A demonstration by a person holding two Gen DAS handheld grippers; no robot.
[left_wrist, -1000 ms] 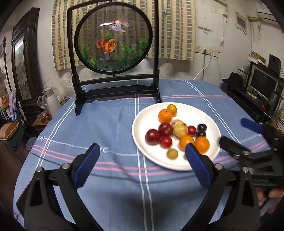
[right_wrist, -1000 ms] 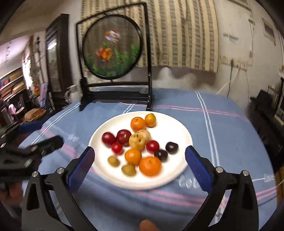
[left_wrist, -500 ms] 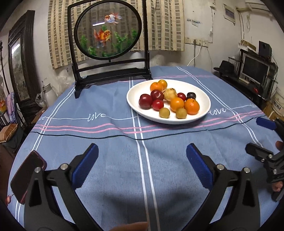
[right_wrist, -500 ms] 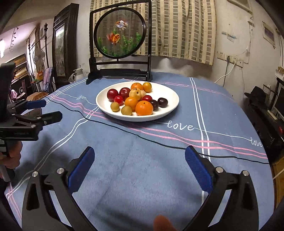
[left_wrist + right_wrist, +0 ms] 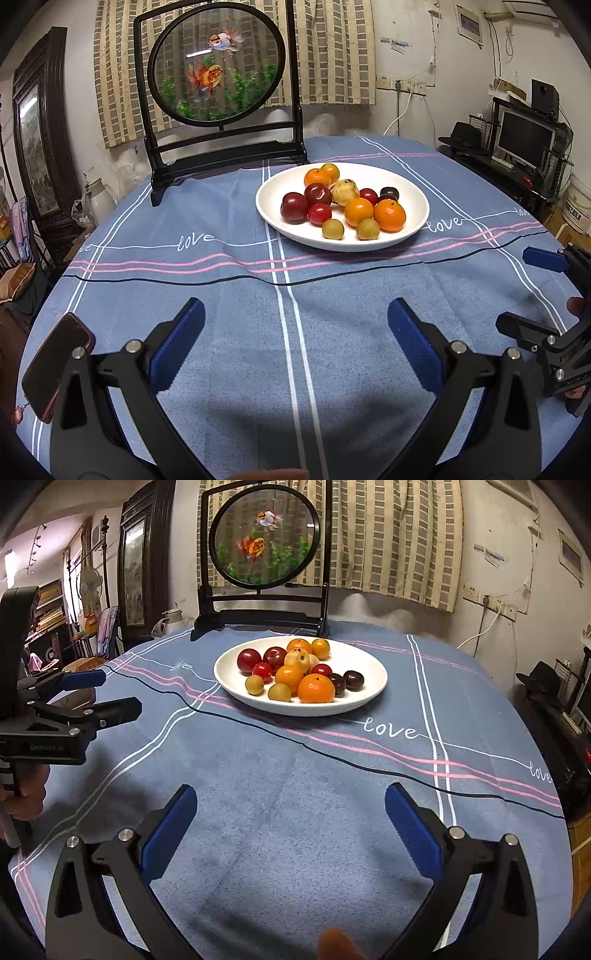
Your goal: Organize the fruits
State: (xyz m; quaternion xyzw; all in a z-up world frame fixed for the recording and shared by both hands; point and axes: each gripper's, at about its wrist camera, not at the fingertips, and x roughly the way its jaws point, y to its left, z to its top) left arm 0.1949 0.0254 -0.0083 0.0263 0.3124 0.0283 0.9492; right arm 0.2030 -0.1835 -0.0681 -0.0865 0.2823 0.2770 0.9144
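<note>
White plate heaped with fruits, sitting on the blue striped worktop just in front of the goldfish screen. Mix of orange mandarins, dark red plums, small red ones, two near-black ones, a speckled yellow one in the middle and two olive-green ones at the near rim. Some fruit at the back half hidden behind others, so no exact count. Left gripper wide open, empty, well short of the plate. Right gripper same: spread apart, holding nothing. Phone far left of the plate, partly cut off behind the gripper arm.
</note>
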